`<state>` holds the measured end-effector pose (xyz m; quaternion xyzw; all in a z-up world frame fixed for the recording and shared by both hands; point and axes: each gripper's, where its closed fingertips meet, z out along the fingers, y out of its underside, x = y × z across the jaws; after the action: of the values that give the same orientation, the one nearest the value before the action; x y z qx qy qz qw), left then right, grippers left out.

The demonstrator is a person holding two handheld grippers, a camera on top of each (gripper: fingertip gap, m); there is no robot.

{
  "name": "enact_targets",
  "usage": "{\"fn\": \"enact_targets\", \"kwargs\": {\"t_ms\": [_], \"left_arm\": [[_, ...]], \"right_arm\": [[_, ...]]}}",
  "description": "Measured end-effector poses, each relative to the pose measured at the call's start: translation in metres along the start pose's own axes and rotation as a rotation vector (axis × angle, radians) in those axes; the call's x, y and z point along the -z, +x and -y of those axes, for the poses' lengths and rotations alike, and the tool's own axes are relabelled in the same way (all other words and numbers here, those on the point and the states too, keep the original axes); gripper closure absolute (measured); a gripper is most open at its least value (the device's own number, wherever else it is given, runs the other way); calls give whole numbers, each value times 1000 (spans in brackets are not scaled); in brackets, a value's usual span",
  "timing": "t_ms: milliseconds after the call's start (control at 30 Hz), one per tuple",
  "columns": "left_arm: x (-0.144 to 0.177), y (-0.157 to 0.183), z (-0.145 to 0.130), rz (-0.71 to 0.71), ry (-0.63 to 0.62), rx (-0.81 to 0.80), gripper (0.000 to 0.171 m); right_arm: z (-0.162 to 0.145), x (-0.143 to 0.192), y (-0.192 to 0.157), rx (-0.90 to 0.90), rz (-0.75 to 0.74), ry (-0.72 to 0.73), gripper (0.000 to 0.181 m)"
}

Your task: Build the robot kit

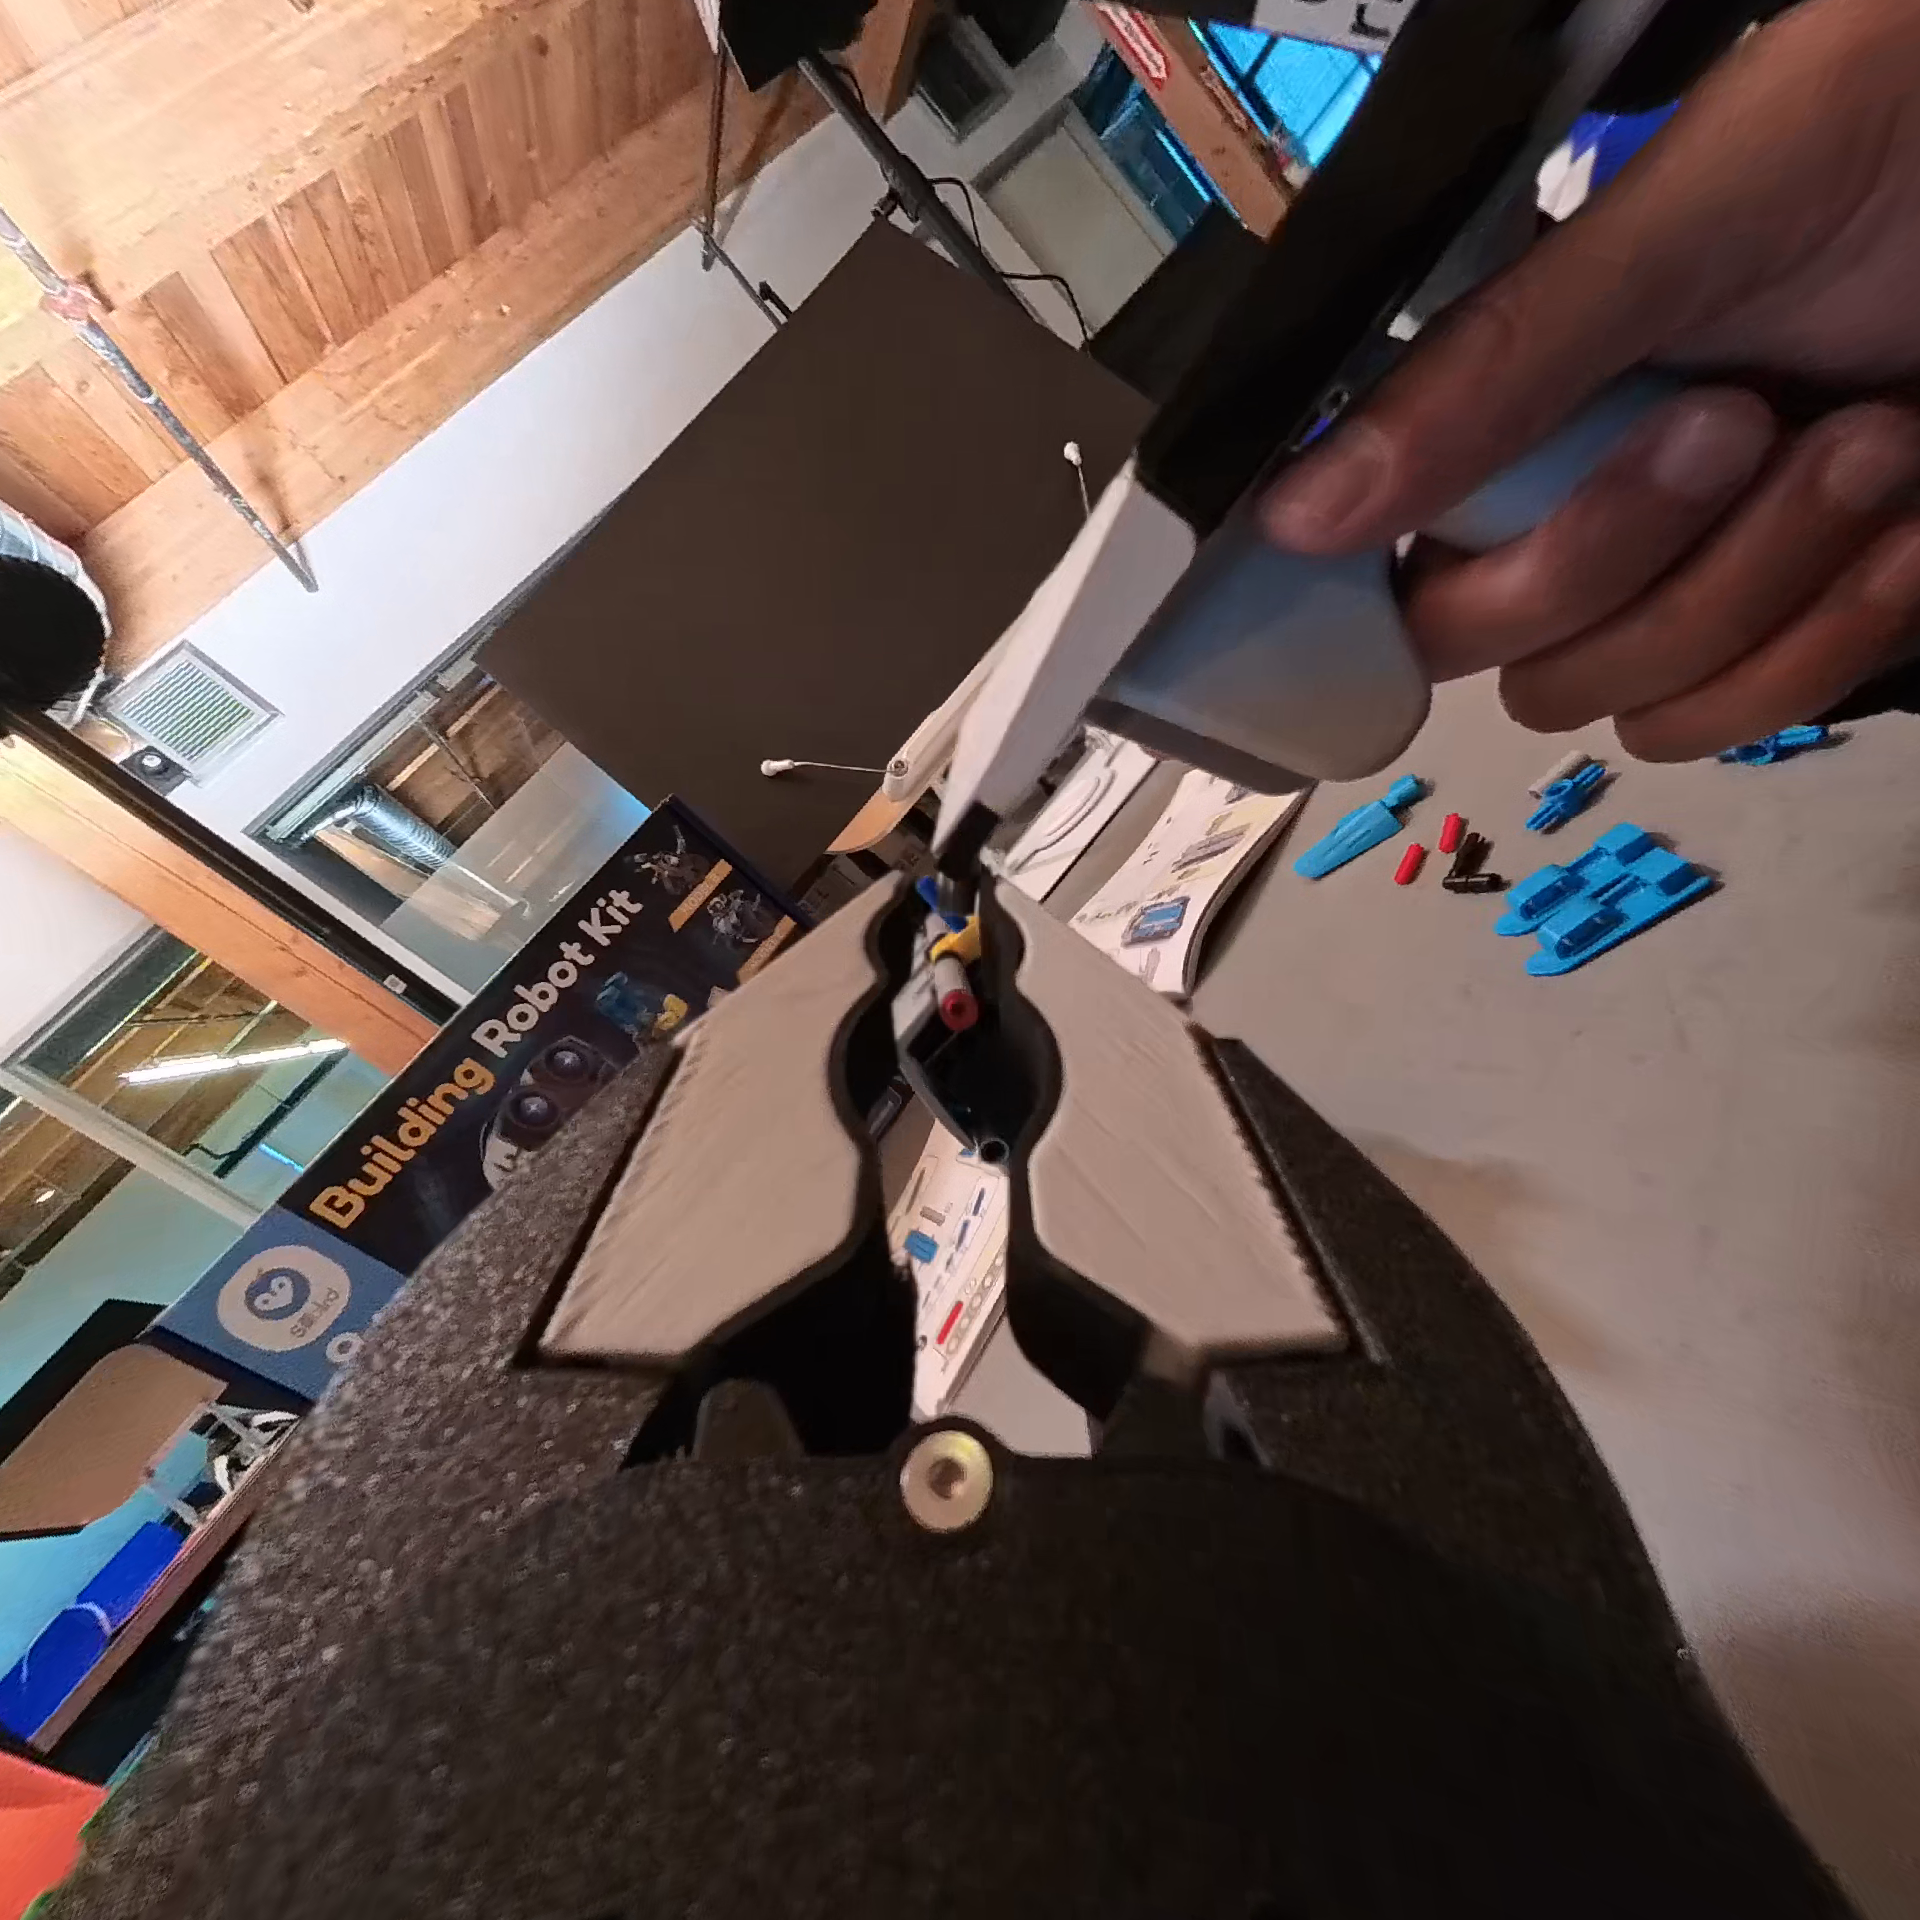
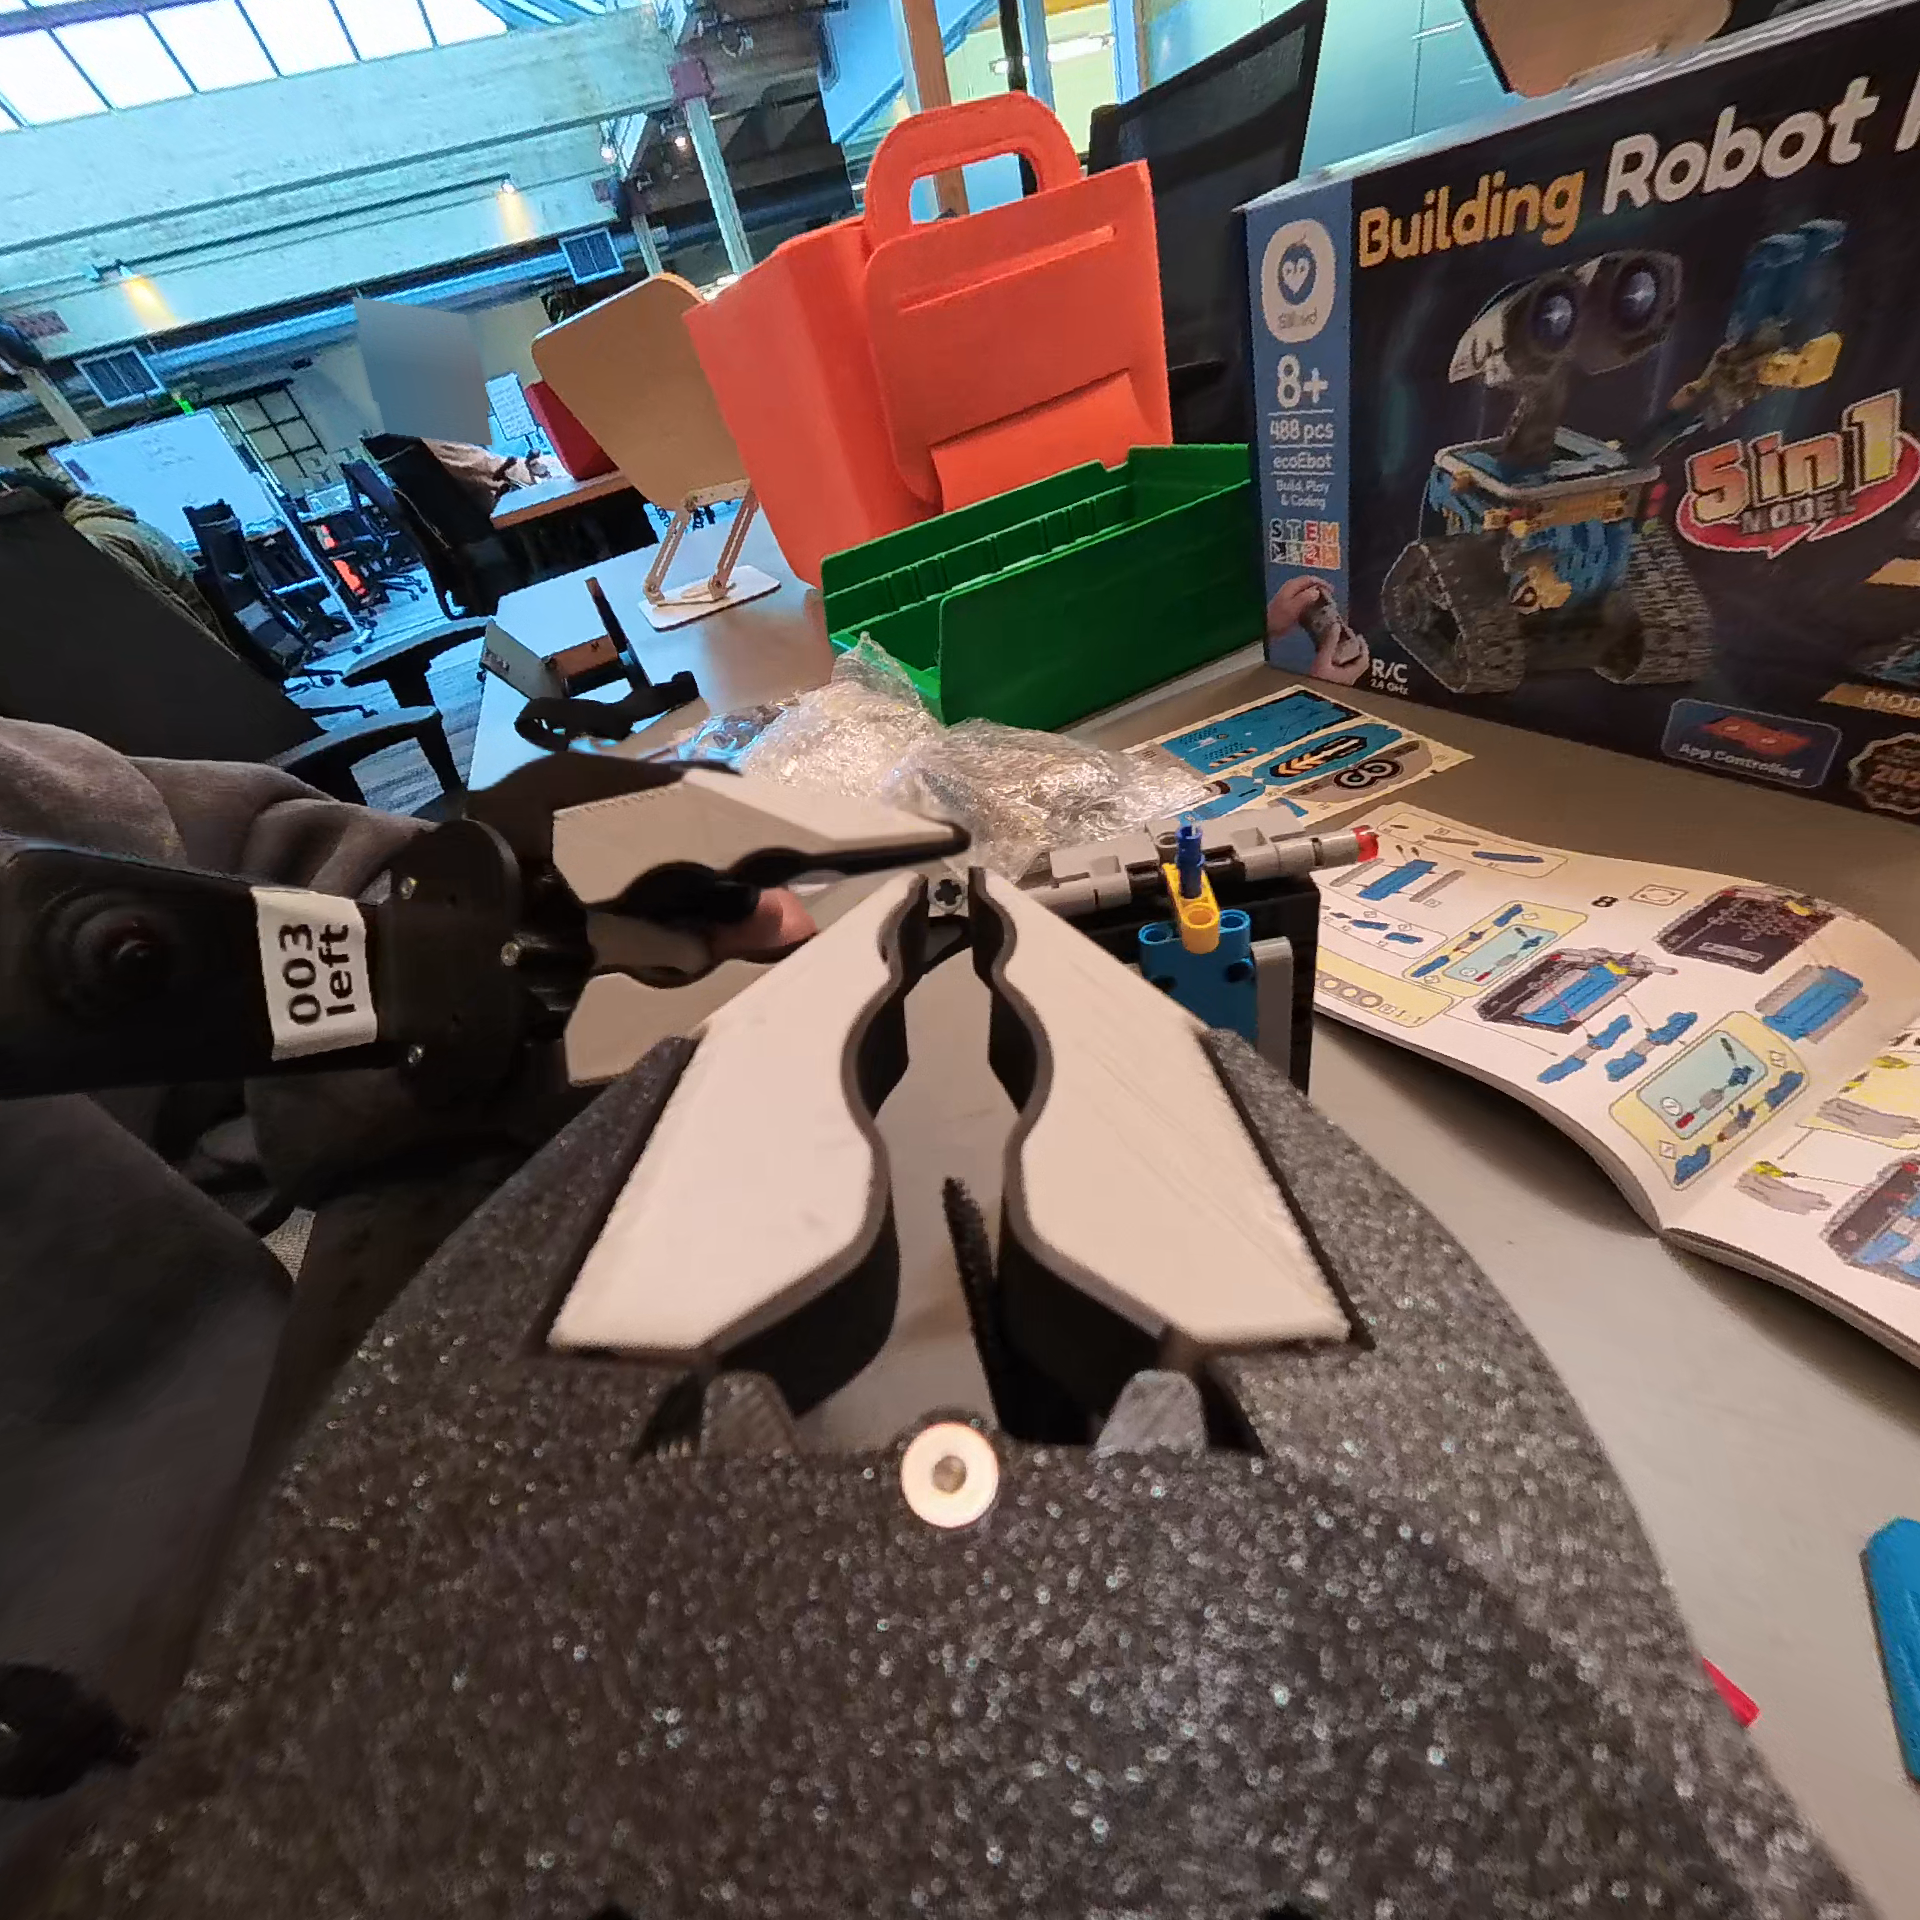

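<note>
A brick assembly (image 2: 1283,935) stands on the table: a black block with a grey row on top, a yellow piece (image 2: 1195,914), a blue pin and a red axle tip (image 2: 1361,840). My right gripper (image 2: 948,883) is shut on a small grey cross-hole piece (image 2: 948,896) at the assembly's left end. My left gripper (image 1: 945,883) is rolled on its side, its jaws a narrow gap apart, tips at that same end. The assembly (image 1: 935,1070) shows through the gap; whether they clamp it is hidden. Its upper finger (image 2: 748,821) comes in from the left. A hand (image 1: 1662,468) holds the right gripper (image 1: 961,847).
An open instruction booklet (image 2: 1558,1039) lies right of the assembly, with a sticker sheet (image 2: 1299,748) behind. The kit box (image 2: 1610,416), a green bin (image 2: 1070,613), an orange bag (image 2: 935,364) and bubble wrap (image 2: 935,748) stand at the back. Loose blue (image 1: 1600,894) and red (image 1: 1429,847) pieces lie nearby. Only a small space, under 4 cm, lies between the two pairs of fingers.
</note>
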<state>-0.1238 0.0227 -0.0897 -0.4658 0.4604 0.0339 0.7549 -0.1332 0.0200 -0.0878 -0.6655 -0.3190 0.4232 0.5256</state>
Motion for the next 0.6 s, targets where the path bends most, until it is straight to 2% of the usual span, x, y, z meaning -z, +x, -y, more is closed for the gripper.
{"fn": "enact_targets", "kwargs": {"t_ms": [233, 600], "left_arm": [[-2, 4, -6, -12, -24, -33, 165], [-1, 8, -8, -2, -29, -91, 165]], "right_arm": [[-6, -2, -1, 54, -18, -29, 174], [-10, -3, 0, -23, 18, -44, 174]]}}
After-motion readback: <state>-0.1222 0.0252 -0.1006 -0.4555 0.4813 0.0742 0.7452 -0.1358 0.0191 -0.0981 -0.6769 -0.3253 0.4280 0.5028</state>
